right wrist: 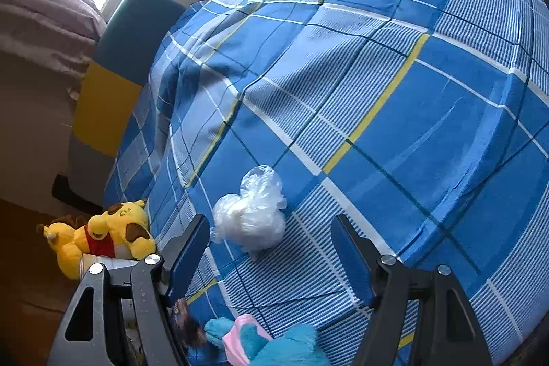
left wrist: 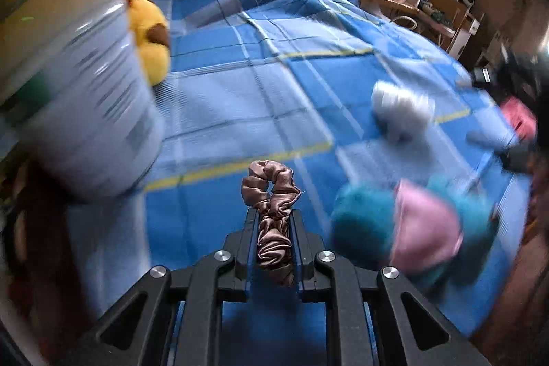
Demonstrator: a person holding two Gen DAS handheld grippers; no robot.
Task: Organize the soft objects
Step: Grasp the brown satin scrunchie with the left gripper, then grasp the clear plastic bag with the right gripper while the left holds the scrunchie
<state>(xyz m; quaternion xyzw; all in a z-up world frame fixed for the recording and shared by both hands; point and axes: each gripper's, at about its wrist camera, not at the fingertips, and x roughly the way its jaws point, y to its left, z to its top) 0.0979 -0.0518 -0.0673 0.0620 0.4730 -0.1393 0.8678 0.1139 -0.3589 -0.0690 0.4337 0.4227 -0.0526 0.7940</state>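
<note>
Clamped between the closed jaws of the left gripper (left wrist: pixel 273 222), a brown satin scrunchie (left wrist: pixel 272 211) is carried; a tin can (left wrist: pixel 79 84) sits up-left, judged the drop spot. Right gripper (right wrist: pixel 271 258) is held wide, empty, above a bagged white fluff (right wrist: pixel 250 211). A teal-pink plush (left wrist: pixel 411 228) lies right on the bedspread (left wrist: pixel 274 74).

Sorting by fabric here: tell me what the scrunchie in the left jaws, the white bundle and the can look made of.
Scrunchie: satin-like cloth, brown-pink, glossy, gathered folds.
White bundle: soft white filling in thin clear plastic film, crinkled and shiny.
Can: probably metal, ribbed wall, bright rim; blurred.
</note>
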